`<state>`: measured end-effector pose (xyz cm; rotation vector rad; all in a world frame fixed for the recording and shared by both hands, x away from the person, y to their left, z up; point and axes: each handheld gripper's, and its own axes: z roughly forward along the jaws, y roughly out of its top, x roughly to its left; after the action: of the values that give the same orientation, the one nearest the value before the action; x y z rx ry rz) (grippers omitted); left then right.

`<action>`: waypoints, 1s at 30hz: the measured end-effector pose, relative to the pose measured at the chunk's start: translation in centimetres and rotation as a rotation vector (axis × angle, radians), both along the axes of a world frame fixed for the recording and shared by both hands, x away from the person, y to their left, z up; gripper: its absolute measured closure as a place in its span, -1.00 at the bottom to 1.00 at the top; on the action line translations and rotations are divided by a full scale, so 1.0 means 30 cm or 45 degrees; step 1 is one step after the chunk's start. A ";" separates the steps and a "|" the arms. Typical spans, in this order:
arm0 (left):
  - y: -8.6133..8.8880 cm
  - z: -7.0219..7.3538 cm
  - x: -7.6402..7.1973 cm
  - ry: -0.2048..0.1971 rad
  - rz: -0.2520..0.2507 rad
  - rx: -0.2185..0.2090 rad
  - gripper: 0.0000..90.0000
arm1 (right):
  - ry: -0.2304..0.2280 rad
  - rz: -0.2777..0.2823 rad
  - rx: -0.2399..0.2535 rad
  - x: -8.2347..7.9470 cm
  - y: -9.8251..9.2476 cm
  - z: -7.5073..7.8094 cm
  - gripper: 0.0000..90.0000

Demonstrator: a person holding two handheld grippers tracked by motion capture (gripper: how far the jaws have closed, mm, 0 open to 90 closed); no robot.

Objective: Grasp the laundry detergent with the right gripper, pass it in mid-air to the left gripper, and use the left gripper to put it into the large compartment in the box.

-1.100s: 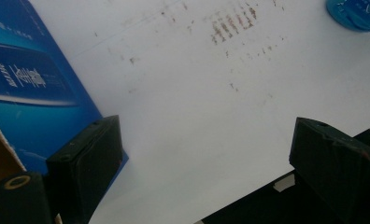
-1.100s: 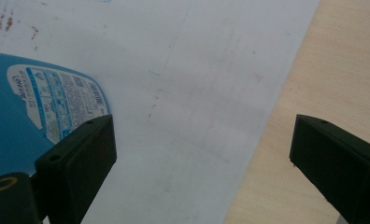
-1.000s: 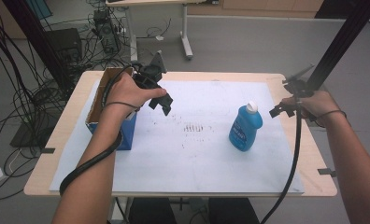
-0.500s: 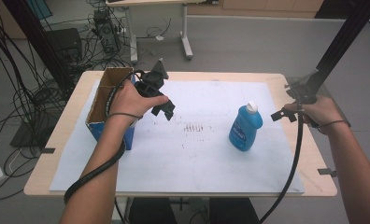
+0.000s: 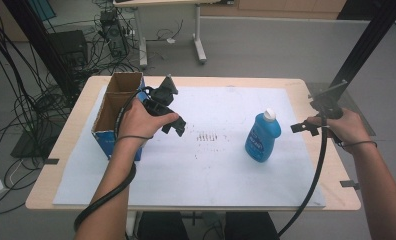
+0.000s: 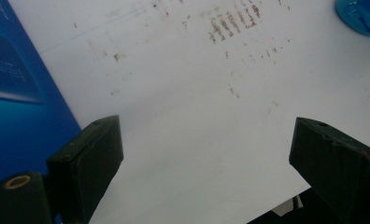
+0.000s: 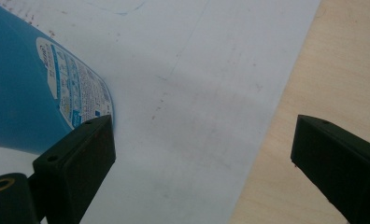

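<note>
Grippers stood apart over the table at this moment, and we recorded each in turn.

Left gripper: we saw it in the high view, held in the left hand just beside the open cardboard box, pointing down and toward the middle of the white sheet. In the left gripper view its two black jaws stood wide apart with only the bare sheet between them. We noted the blue side of the box at the left edge of that view and a patch of brown marks on the sheet ahead. We found nothing held.

Right gripper: we saw it in the right hand near the right edge of the table, pointing toward the blue bottle. In the right gripper view its jaws also stood wide apart, with sheet and bare wood between them. The bottle lay ahead of the left-hand jaw, outside the gap. We could not tell whether that jaw touched it; we found no grip on it.

Bottle position: we recorded it upright on the sheet, right of the brown marks, white cap on top, well apart from the box and near the right gripper.
</note>
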<state>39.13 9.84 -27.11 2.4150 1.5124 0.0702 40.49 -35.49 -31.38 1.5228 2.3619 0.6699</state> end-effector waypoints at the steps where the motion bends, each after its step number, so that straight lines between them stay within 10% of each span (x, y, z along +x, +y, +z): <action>1: 0.000 -0.007 -0.001 0.002 0.001 0.000 -0.77 | -0.006 0.000 0.004 -0.004 -0.001 -0.002 -0.86; 30: -0.031 -0.144 -0.053 -0.050 0.030 0.015 -0.78 | -0.088 0.053 0.005 -0.099 0.002 -0.054 -0.87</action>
<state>37.55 8.92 -31.44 2.3909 1.5281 0.1309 37.52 -35.44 -33.00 1.4325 2.3481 0.7252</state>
